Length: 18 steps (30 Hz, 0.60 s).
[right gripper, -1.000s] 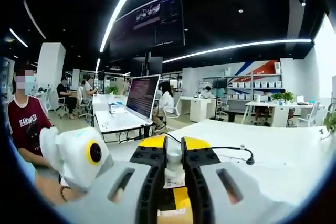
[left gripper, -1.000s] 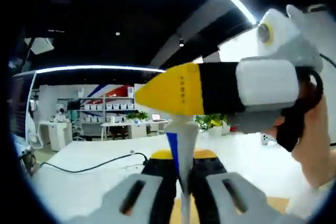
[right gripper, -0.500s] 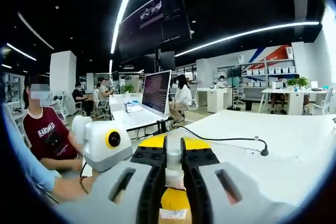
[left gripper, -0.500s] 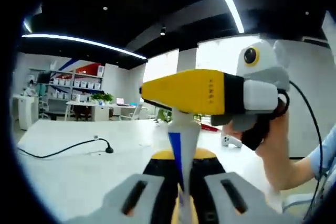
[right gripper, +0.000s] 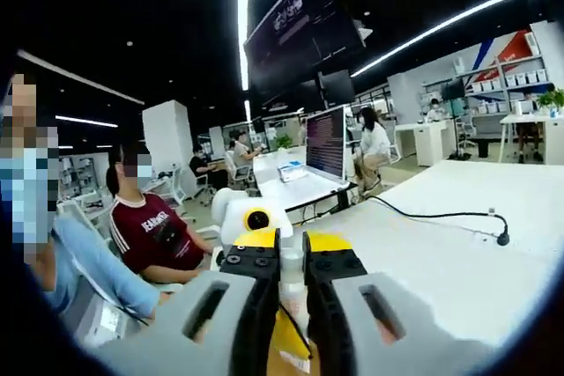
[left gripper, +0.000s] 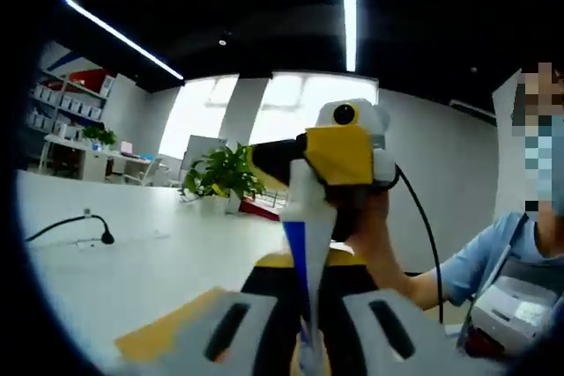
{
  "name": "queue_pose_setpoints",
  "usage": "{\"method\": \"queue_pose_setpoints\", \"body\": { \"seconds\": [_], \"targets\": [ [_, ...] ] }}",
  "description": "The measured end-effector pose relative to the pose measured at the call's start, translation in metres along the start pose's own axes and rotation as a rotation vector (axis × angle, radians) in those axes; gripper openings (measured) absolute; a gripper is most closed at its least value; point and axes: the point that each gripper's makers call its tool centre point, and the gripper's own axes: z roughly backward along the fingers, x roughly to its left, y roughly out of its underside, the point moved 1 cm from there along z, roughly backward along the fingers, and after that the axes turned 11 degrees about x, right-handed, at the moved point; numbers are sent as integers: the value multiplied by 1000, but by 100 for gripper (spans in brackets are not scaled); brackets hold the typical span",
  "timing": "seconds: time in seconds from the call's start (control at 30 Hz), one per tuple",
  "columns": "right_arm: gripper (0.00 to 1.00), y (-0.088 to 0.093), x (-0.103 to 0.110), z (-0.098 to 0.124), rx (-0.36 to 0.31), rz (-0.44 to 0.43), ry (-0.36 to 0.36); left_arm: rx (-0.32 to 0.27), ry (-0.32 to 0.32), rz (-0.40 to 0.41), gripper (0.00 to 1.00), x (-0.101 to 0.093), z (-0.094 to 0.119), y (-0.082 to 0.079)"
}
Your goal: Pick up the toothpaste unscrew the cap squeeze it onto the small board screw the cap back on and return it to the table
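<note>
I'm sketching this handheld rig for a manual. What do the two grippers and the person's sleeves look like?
Both grippers have grey fingers with slotted outer faces, black inner faces and yellow bases. The right gripper, seen from the left gripper view, has a yellow and black body, a white housing and a trailing black cable. The person wears a light blue sleeve.

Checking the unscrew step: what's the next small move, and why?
Probably keep twisting the cap with the right tongs: they're shut on it, the left tongs are shut on the toothpaste tube, held upright above the table, and the cap looks still attached.
</note>
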Motion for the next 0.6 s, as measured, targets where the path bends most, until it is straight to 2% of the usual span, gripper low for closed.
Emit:
{"method": "queue_pose_setpoints", "body": {
  "seconds": [0.07,0.13,0.17,0.23,0.37,0.4,0.43,0.47,0.5,0.53,0.57,0.6],
  "targets": [
    [7,1,6,2,8,-2,-61,4,49,5,3,-8,0,1],
    [7,3,14,4,12,-10,-116,0,130,30,3,-20,-1,2],
    [7,3,22,5,7,-14,-166,-5,183,41,3,-27,-1,1],
    [7,0,31,7,-8,-53,-264,-14,242,37,3,-37,0,0],
    [7,1,50,10,-28,-111,-461,-33,452,81,3,-67,5,-2],
    [8,-1,52,10,-45,-121,-486,-50,477,90,3,-70,4,-3],
    [8,-4,50,9,-67,-133,-489,-76,474,100,3,-68,4,-7],
    [9,-5,45,7,-87,-90,-455,-86,415,92,3,-59,2,-8],
    [10,-2,42,8,-78,-23,-427,-58,325,55,3,-49,-1,-4],
    [11,-3,35,7,-101,14,-371,-66,232,4,3,-38,-2,-6],
    [11,-4,29,8,-137,110,-318,-56,142,12,3,-27,-3,-6],
    [12,-4,20,10,-153,211,-251,-53,22,-17,3,-13,-5,-7]
  ]
}}
